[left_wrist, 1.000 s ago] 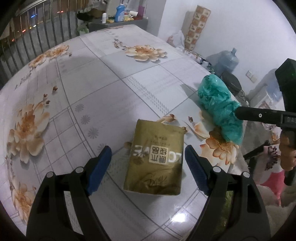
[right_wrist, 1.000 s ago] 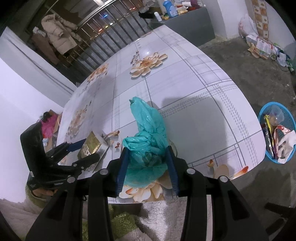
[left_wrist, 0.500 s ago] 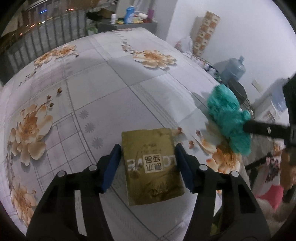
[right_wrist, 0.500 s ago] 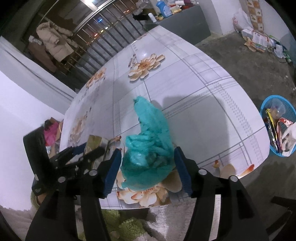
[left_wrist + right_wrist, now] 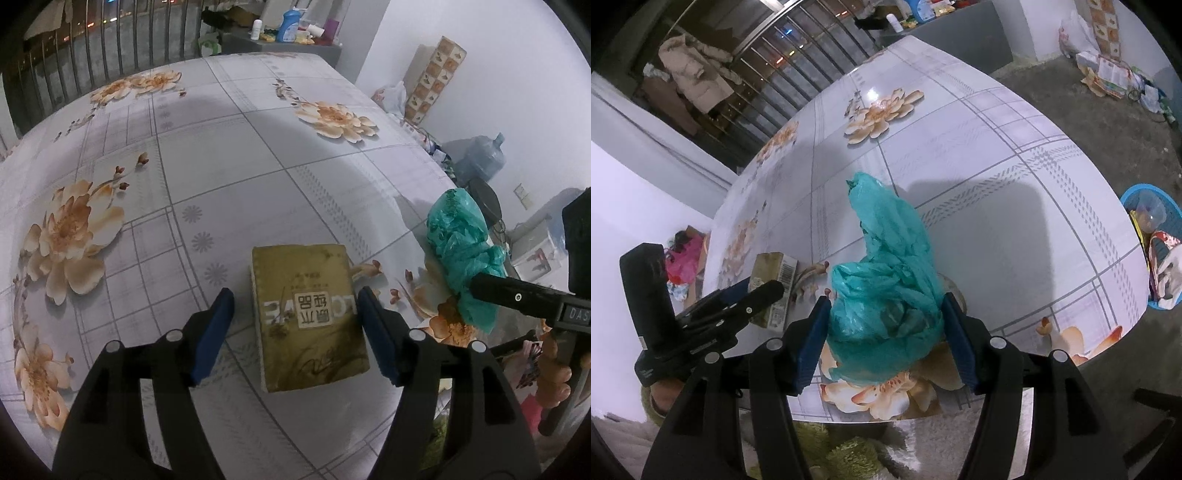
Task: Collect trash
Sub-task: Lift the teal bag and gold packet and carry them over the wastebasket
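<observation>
A gold tissue pack [image 5: 306, 317] lies flat on the flowered table [image 5: 221, 147]. My left gripper [image 5: 295, 295] straddles it. Its jaws are opening: the left pad stands clear of the pack and the right pad is at its edge. A crumpled teal plastic bag [image 5: 890, 258] rests near the table's front edge. My right gripper [image 5: 885, 301] stands open around it, and the bag puffs out to both pads. In the left wrist view the bag [image 5: 461, 251] is at the right. The pack [image 5: 772, 269] and the left gripper [image 5: 757, 291] appear at the left of the right wrist view.
A blue basket [image 5: 1148, 206] with trash stands on the floor beyond the table's right edge. A counter with bottles [image 5: 288, 26] is behind the table, and a water jug [image 5: 484, 155] is at the right. A green rug [image 5: 842, 450] lies under the near edge.
The left jaws closed in toward the pack, then widened again, and the wrist rolled. The right jaws spread apart from their squeeze on the teal bag, which puffed out.
</observation>
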A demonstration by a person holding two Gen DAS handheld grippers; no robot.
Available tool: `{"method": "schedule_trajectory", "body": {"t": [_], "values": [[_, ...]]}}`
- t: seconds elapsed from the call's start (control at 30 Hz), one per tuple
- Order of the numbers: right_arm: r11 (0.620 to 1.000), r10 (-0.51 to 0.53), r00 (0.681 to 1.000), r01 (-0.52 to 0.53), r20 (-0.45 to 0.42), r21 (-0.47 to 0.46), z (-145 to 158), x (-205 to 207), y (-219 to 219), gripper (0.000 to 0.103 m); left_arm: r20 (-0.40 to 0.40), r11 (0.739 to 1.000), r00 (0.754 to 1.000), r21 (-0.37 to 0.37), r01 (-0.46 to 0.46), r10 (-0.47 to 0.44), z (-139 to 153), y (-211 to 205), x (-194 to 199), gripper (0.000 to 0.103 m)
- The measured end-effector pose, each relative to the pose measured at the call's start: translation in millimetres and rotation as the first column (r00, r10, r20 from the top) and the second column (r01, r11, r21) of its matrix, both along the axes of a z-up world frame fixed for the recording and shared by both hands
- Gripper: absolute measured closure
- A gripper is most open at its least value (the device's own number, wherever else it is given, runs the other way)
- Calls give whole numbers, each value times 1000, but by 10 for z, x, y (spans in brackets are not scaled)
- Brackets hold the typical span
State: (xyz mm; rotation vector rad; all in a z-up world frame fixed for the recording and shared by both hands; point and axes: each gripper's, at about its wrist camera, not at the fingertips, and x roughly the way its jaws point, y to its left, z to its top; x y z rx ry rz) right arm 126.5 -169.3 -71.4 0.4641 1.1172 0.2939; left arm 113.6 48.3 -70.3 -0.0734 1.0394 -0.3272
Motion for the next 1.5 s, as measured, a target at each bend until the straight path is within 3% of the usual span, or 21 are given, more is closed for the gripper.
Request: {"method": "schedule_trajectory", "body": {"t": [0.4, 0.53, 0.63, 1.23, 1.3, 1.5], "values": [[999, 21, 1000, -20, 6, -48, 9, -5, 52, 44, 4, 999, 999, 26, 48, -48, 2, -129, -64, 38], [998, 21, 1000, -21, 9, -57, 14, -16, 56, 47, 10, 998, 999, 36, 47, -47, 0, -140, -65, 43], [998, 22, 1000, -21, 10, -56, 14, -16, 52, 48, 13, 998, 999, 37, 45, -45, -2, -149, -68, 47], [999, -4, 1000, 4, 14, -42, 3, -29, 11, 51, 58, 993, 996, 97, 60, -65, -15, -247, 25, 46], [999, -5, 1000, 6, 15, -40, 3, -26, 12, 51, 63, 993, 996, 98, 59, -66, -13, -249, 34, 51], [999, -15, 1000, 15, 20, -31, 5, -25, 5, 52, 65, 994, 996, 93, 62, -68, -11, -239, 45, 53]]}}
